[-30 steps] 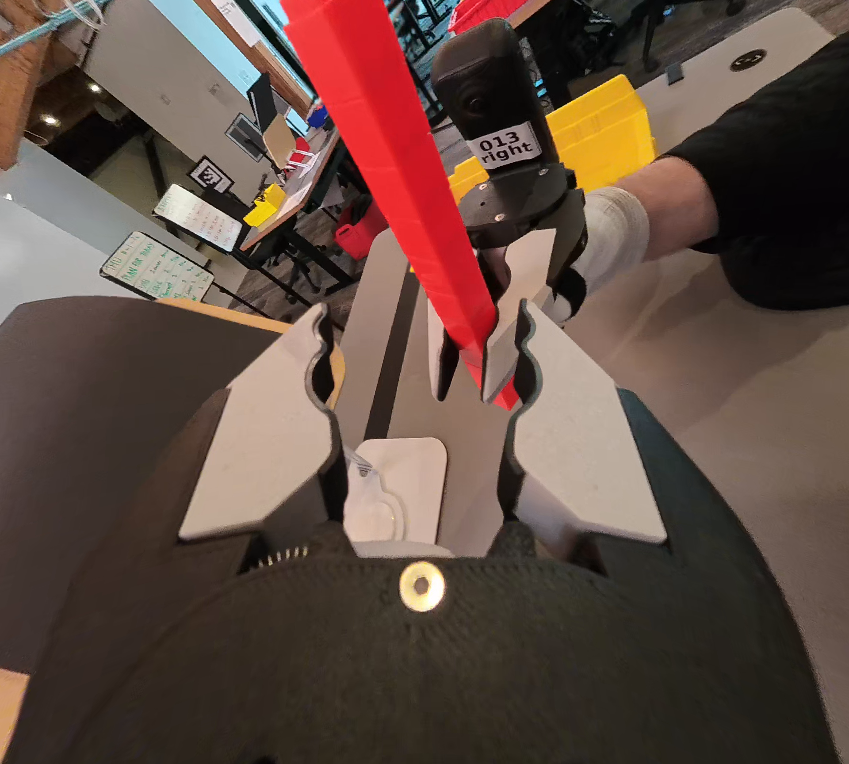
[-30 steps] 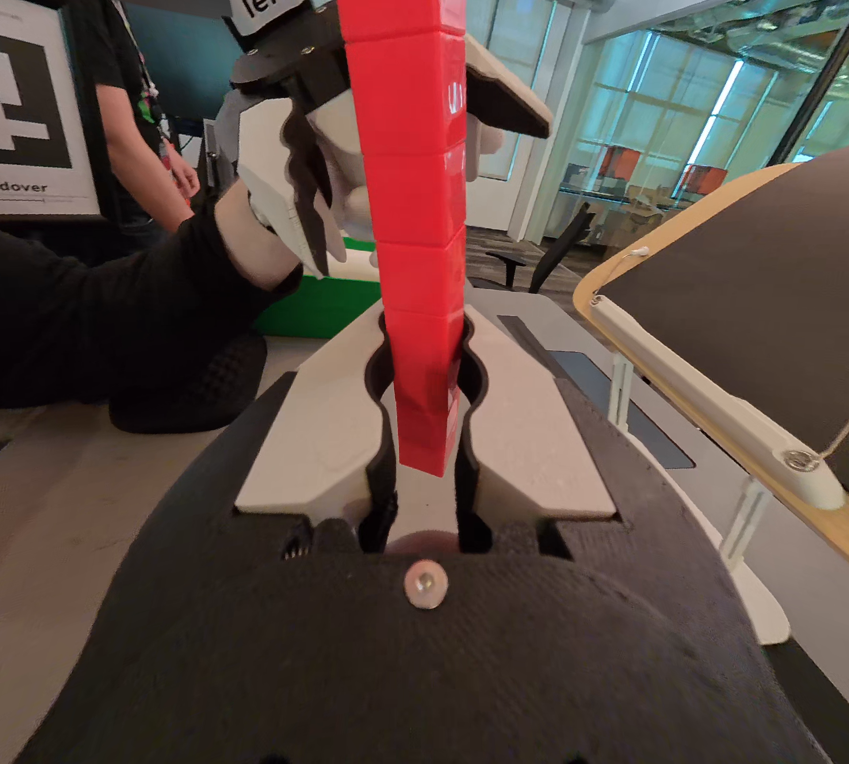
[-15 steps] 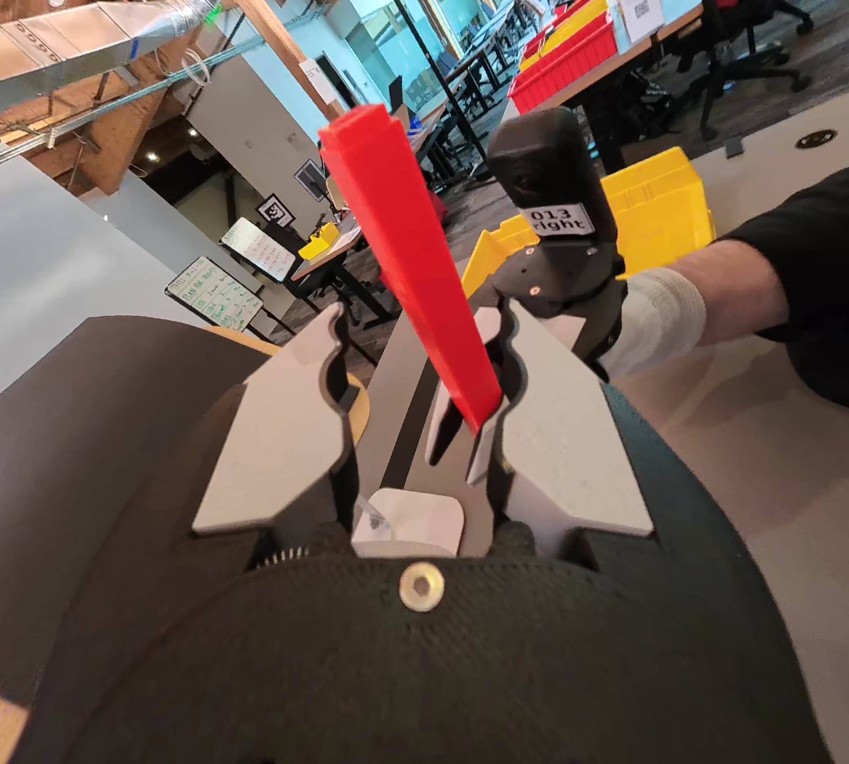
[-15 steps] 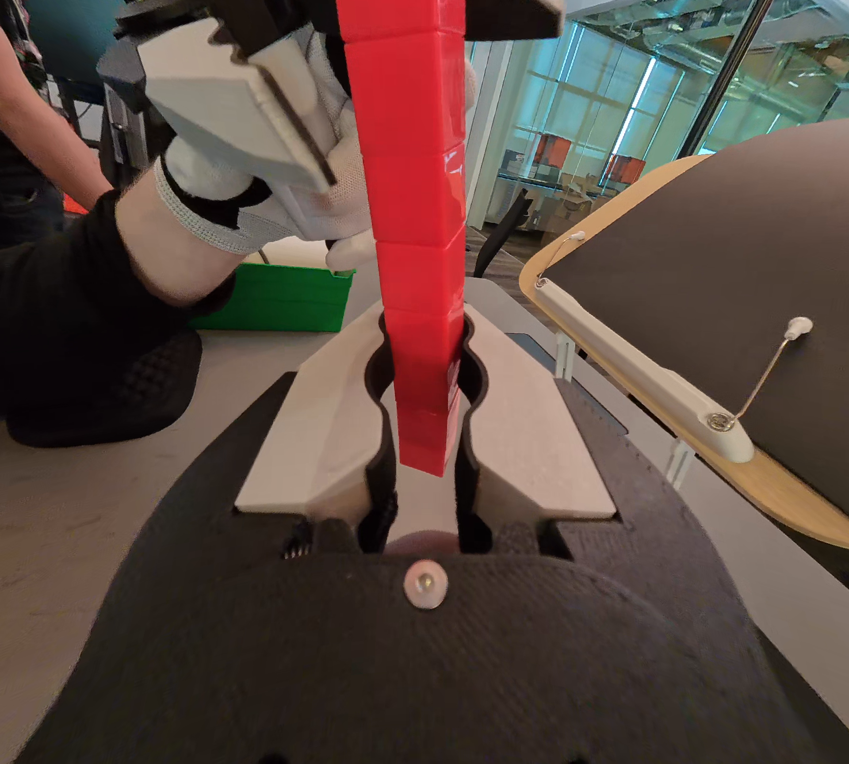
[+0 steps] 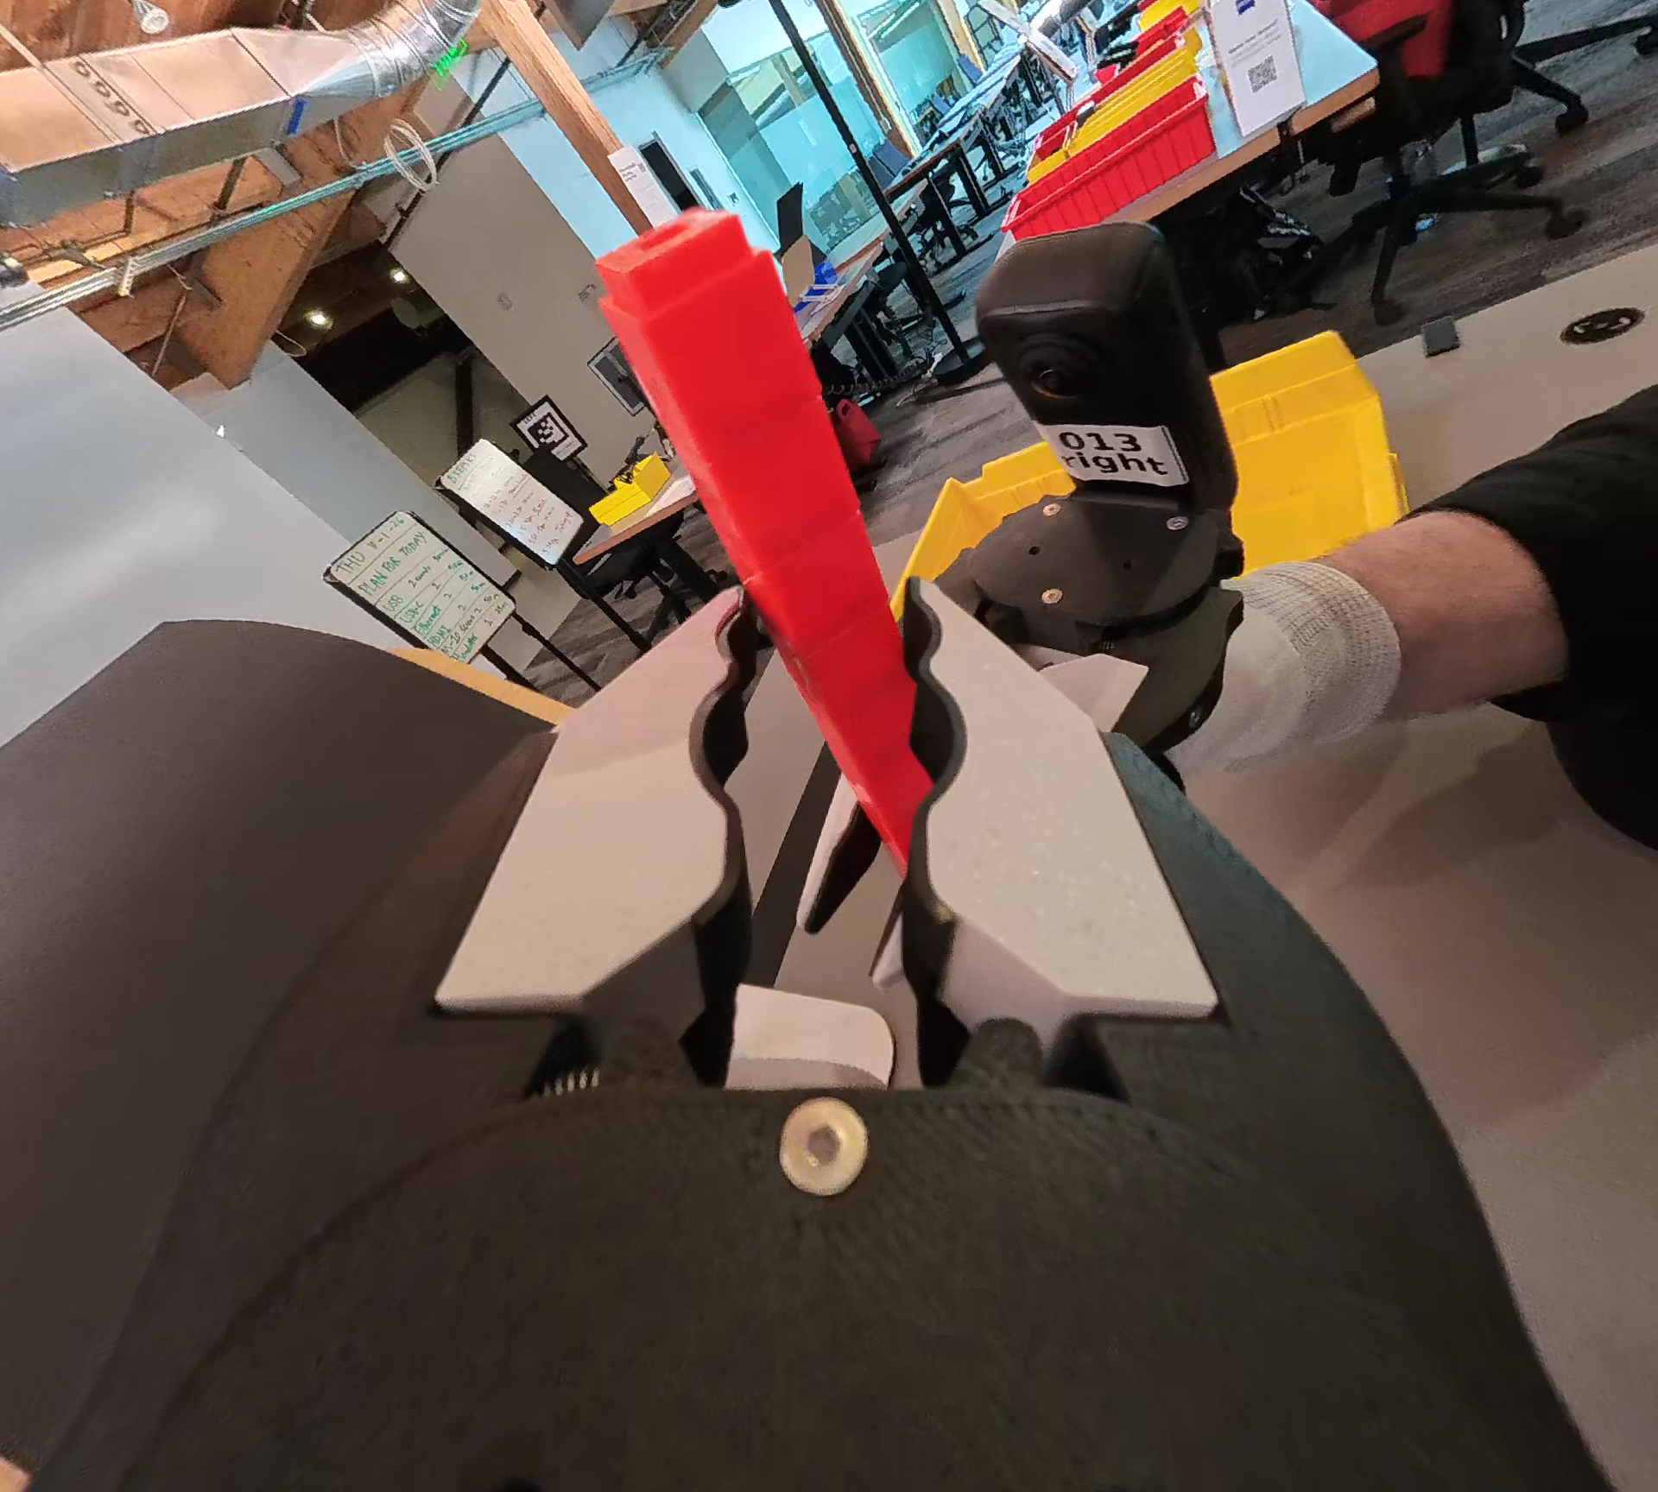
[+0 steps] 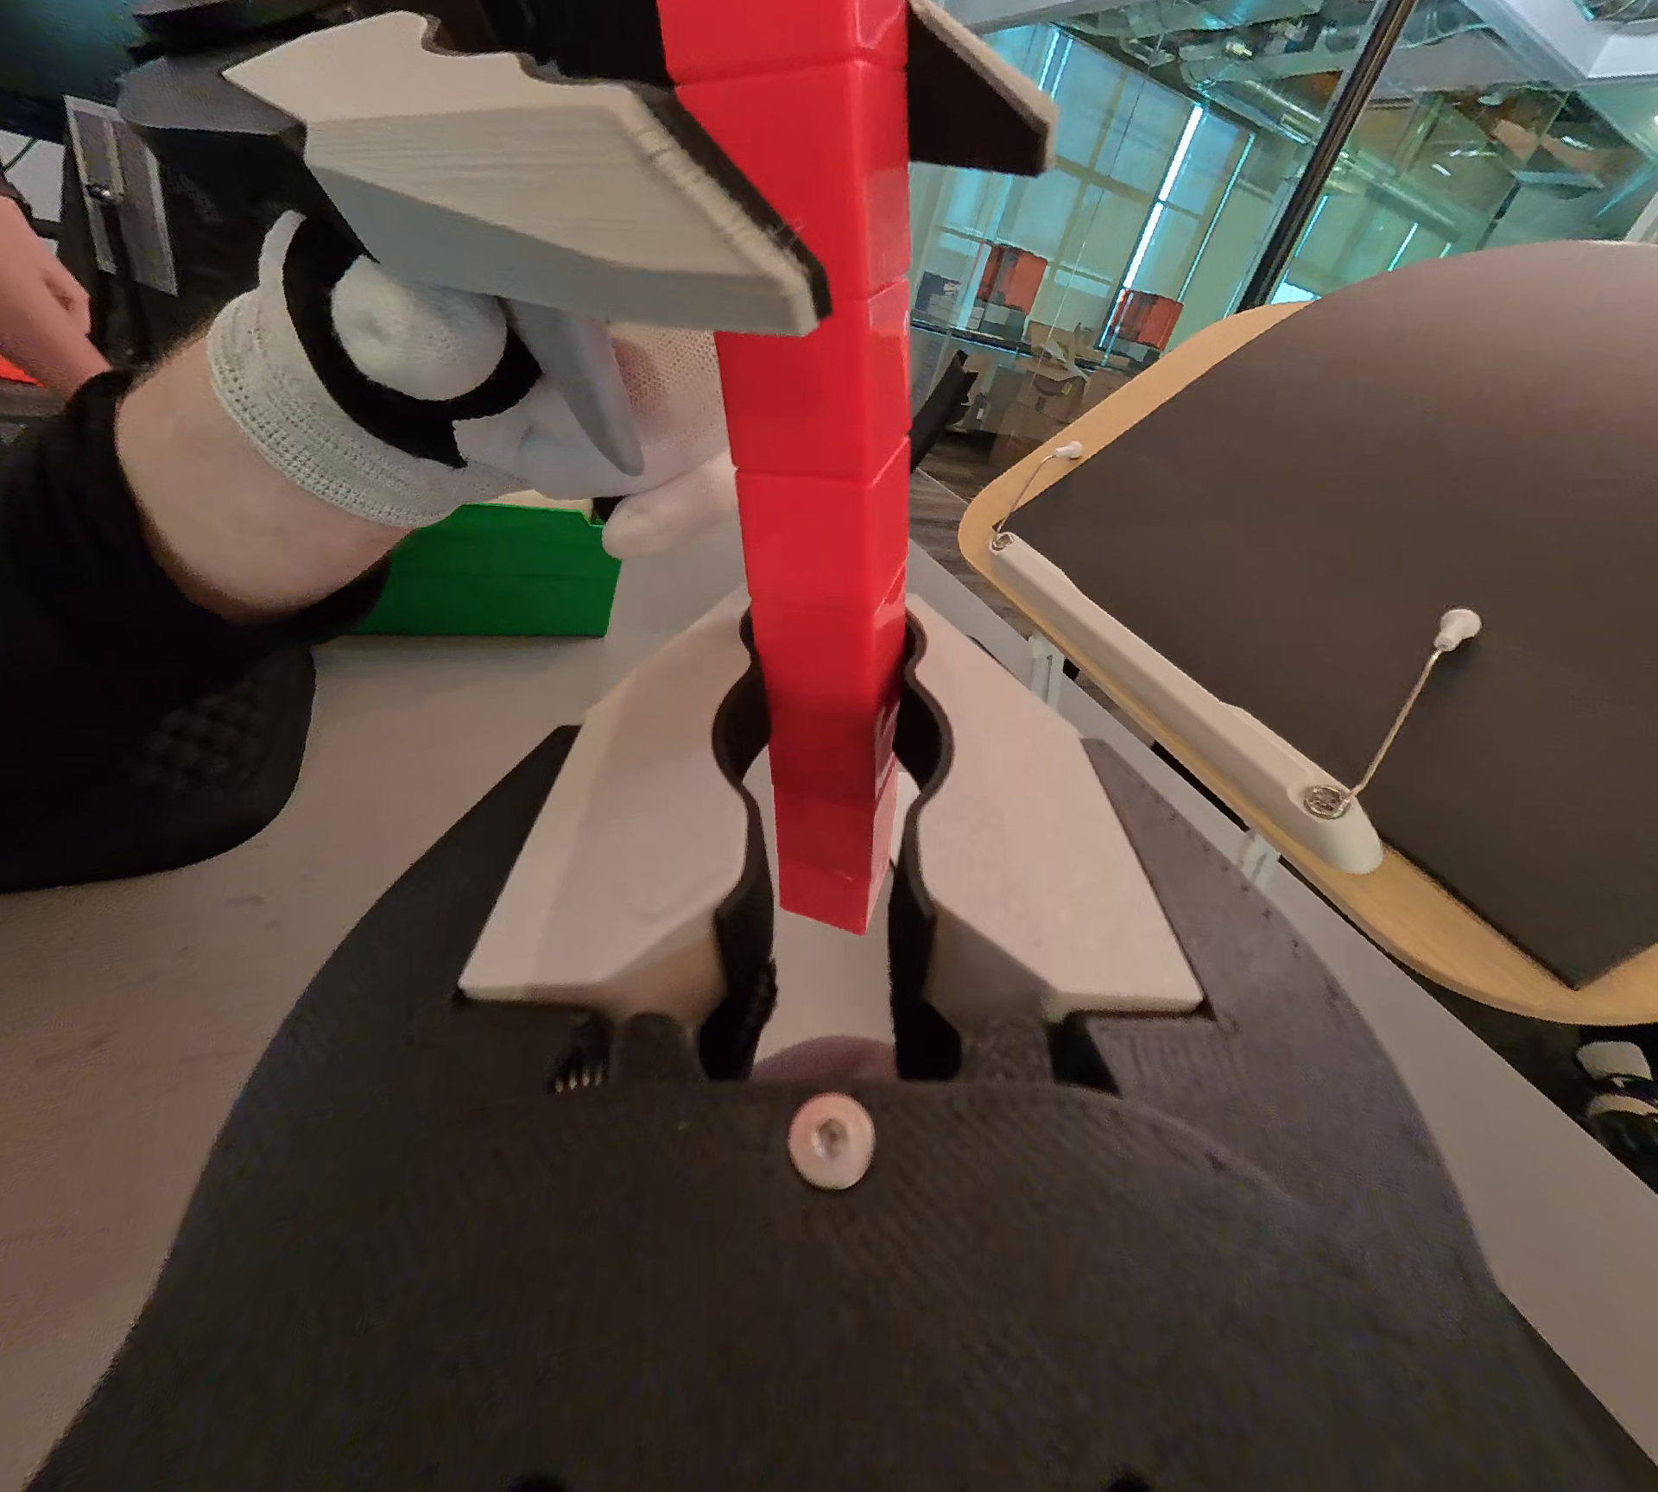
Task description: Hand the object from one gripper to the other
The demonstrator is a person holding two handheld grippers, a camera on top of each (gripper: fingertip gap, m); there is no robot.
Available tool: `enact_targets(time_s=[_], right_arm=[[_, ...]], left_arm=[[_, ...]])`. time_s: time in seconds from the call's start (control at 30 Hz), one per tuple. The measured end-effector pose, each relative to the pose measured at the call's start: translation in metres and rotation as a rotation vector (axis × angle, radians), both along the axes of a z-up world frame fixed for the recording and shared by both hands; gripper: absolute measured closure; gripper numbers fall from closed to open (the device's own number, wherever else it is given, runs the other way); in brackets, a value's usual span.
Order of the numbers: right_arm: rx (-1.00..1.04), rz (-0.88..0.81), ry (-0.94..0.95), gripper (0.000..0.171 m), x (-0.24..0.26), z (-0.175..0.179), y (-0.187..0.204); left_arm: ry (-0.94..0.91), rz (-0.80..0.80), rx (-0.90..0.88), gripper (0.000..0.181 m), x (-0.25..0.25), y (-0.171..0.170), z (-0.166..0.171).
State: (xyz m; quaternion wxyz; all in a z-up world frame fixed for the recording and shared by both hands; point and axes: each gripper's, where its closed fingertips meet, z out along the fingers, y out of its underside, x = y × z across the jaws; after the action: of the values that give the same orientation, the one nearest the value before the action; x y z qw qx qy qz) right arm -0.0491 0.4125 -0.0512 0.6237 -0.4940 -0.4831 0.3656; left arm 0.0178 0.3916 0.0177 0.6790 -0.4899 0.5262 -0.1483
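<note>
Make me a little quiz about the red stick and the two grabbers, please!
1. True or false: the red block stick is lying flat on the table.
2. Pick one: which gripper pinches the stick's bottom end? A) left gripper B) right gripper C) neither
3. Fill the gap: in the right wrist view, the bin below the gloved hand is coloured ____.

Key:
1. False. It stands nearly upright in the air, off the table.
2. B. Its two fingers press on both sides of the stick's lowest blocks.
3. Green.
</note>
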Motion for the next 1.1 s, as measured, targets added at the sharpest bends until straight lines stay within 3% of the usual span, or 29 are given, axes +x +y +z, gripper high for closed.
enact_targets(time_s=[0.57,0.77,1.1], right_arm=[[0.033,-0.082,-0.004,0.145,-0.001,0.001,0.008],[0.038,-0.049,0.024,0.115,-0.001,0.006,0.004],[0.084,-0.064,0.09,0.111,0.008,0.029,0.001]], left_arm=[[-0.188,-0.088,-0.15,0.153,-0.011,0.009,0.01],[-0.216,-0.077,-0.142,0.154,-0.029,0.012,0.019],[-0.095,-0.047,-0.083,0.156,-0.069,0.005,0.024]])
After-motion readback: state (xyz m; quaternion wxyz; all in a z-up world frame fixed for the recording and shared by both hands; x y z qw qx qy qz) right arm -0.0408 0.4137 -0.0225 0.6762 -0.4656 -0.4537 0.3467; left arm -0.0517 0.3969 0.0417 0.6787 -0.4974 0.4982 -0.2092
